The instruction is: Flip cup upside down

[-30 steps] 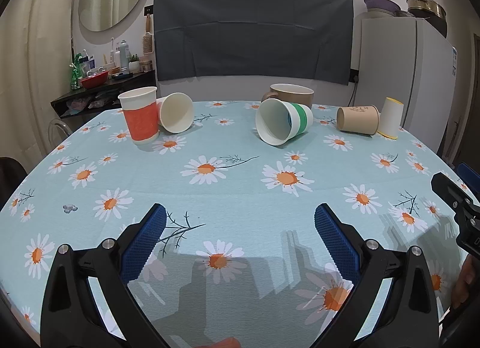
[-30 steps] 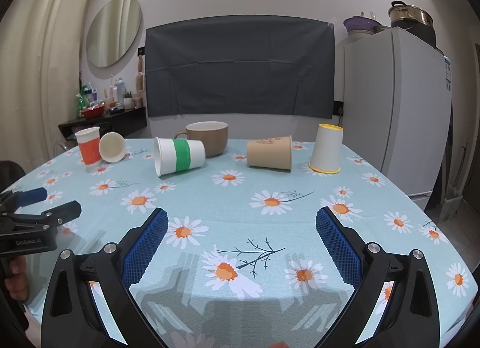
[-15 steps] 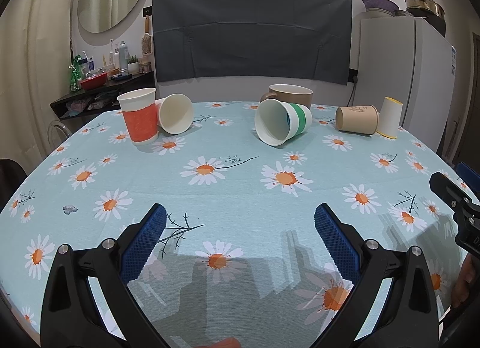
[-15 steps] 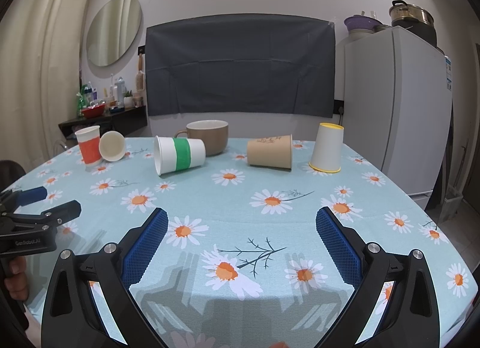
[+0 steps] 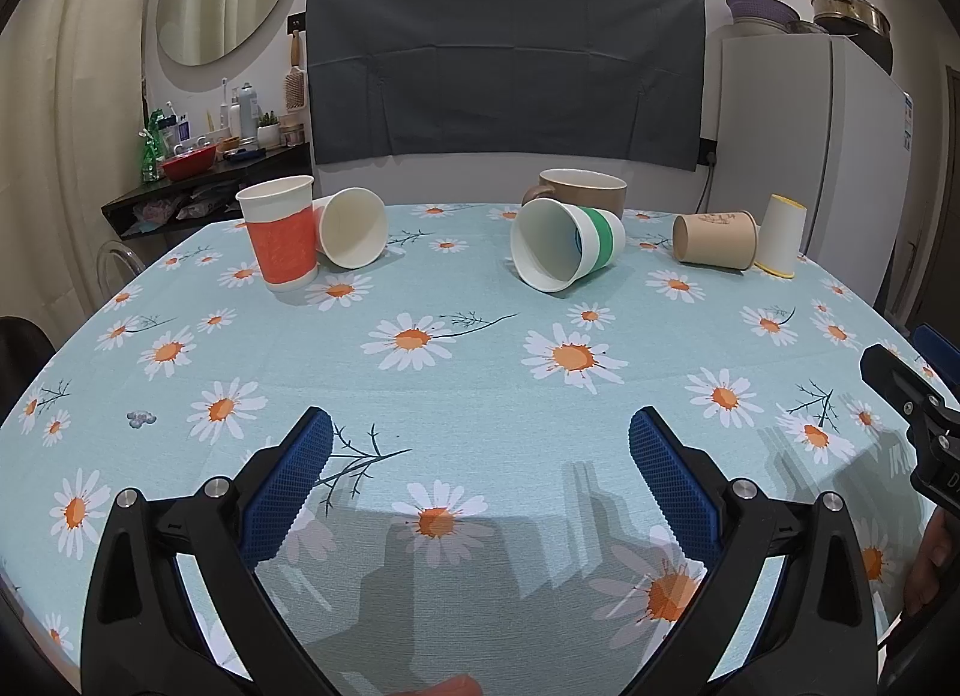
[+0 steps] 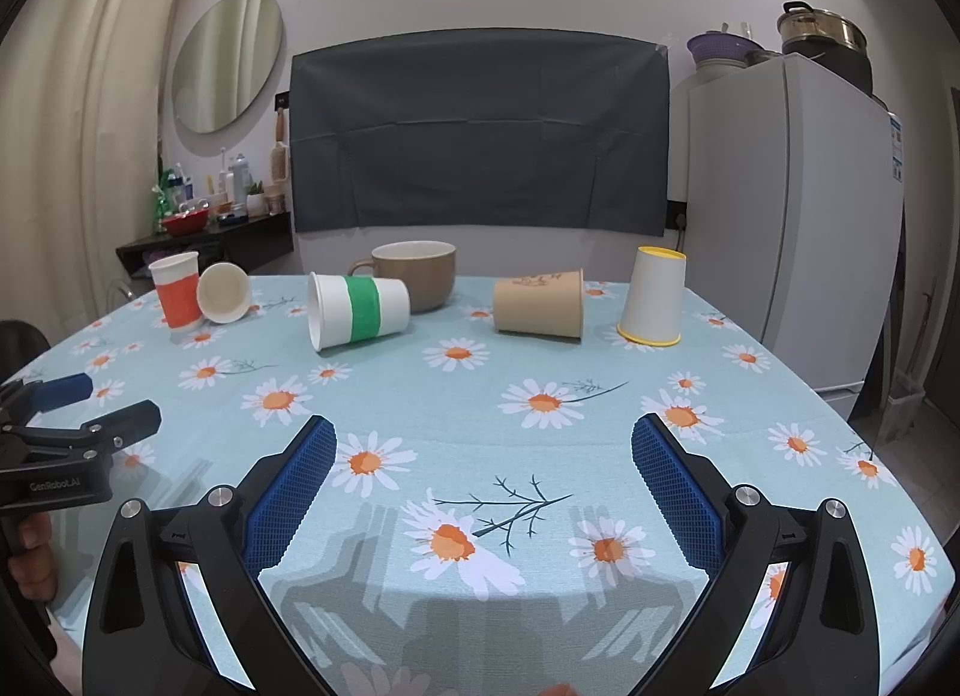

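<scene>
Several cups stand at the far side of the daisy tablecloth [image 5: 480,396]. An orange-banded cup [image 5: 279,234] [image 6: 176,291] stands upright at the left, a plain white cup [image 5: 353,228] [image 6: 224,294] on its side against it. A green-banded cup [image 5: 564,246] [image 6: 357,312] and a brown paper cup [image 5: 714,240] [image 6: 540,306] lie on their sides. A white yellow-rimmed cup [image 5: 779,237] [image 6: 653,297] stands upside down. My left gripper [image 5: 480,480] and right gripper [image 6: 483,486] are open and empty, low over the near table, far from the cups.
A brown ceramic mug [image 5: 579,189] [image 6: 414,270] stands upright behind the green-banded cup. A white fridge [image 6: 792,216] stands right of the table. A dark side shelf with bottles [image 5: 198,168] is at the back left. The table's right edge [image 6: 888,456] drops to the floor.
Both grippers stay nearly still, with only a slight drift of the view. No cup has moved.
</scene>
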{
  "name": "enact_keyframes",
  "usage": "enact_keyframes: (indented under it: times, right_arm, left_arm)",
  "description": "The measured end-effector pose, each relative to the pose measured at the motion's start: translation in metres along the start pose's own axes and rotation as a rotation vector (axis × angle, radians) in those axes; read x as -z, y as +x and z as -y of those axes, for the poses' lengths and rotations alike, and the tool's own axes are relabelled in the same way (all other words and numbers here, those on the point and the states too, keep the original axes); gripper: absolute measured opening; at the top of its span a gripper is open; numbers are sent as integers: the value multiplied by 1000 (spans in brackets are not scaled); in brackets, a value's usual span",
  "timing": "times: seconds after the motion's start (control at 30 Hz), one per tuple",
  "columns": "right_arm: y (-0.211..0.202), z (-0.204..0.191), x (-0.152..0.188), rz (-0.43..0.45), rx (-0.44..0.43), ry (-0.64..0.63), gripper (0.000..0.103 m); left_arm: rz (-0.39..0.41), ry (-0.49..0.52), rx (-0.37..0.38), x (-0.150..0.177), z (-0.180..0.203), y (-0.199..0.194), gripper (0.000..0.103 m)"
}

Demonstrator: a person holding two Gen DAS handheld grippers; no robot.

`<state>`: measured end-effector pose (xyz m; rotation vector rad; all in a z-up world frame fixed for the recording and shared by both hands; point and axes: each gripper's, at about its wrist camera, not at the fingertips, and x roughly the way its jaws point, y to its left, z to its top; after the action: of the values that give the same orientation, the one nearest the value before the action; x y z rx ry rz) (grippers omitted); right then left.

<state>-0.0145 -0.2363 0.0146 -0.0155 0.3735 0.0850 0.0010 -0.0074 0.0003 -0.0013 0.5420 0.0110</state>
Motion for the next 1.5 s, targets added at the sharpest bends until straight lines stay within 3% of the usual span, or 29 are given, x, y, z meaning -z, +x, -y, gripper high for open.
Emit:
enact_keyframes:
  times: [0.77,0.93,1.13,1.5]
  right_arm:
    - [4,0,1,-26,5,-7,95]
    - [-2,-2,0,16,77,-3,95]
    - [8,4,-14,-70,-5,15,95]
    - [43,19,-77,-180,13,-104,95]
  left_arm:
    - [10,3,-7,0,0,0,97]
    - [0,13,12,-1,-1,1,97]
    - [-69,9,37,-9,-3,14,97]
    - [9,60,-22,-69,0,2,97]
